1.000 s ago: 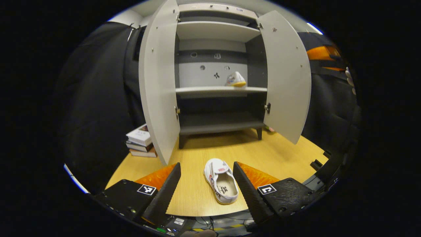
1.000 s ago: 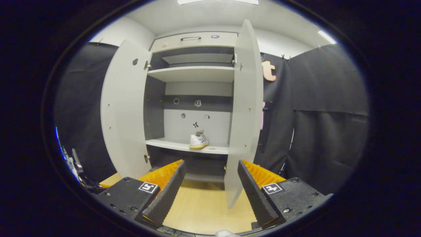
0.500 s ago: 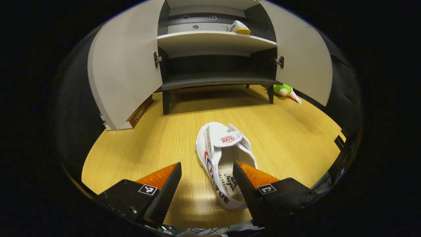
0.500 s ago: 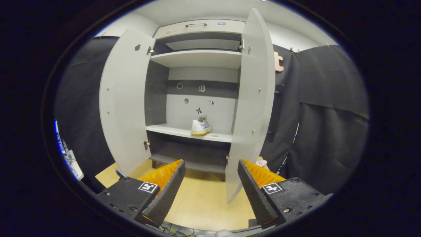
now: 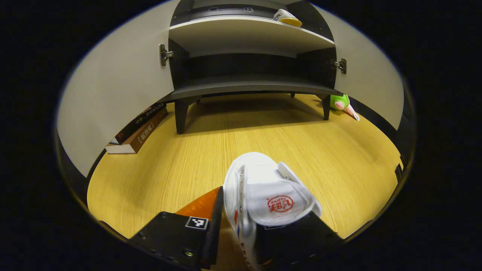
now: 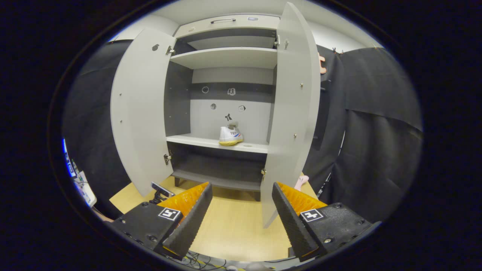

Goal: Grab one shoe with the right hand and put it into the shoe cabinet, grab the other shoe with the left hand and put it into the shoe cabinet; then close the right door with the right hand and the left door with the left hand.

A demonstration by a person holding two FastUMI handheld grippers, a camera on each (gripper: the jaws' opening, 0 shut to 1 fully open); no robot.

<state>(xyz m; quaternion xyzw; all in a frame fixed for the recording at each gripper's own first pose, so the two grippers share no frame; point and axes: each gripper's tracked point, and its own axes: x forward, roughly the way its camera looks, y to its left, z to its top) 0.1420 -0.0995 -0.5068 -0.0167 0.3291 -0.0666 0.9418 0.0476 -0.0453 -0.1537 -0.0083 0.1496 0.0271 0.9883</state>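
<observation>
left hand-held gripper [image 5: 241, 229] now closed around shoe [image 5: 263, 195]

left gripper [image 5: 241, 241] grip: the white shoe [image 5: 265, 195] is covering one finger, so contact on that side is staying unclear
white shoe heel: running off the bottom edge
books [image 5: 137, 126]: lying partly behind the left door [image 5: 113, 94]
green toy [image 5: 339, 102]: showing partly behind the cabinet leg [image 5: 326, 108]
</observation>
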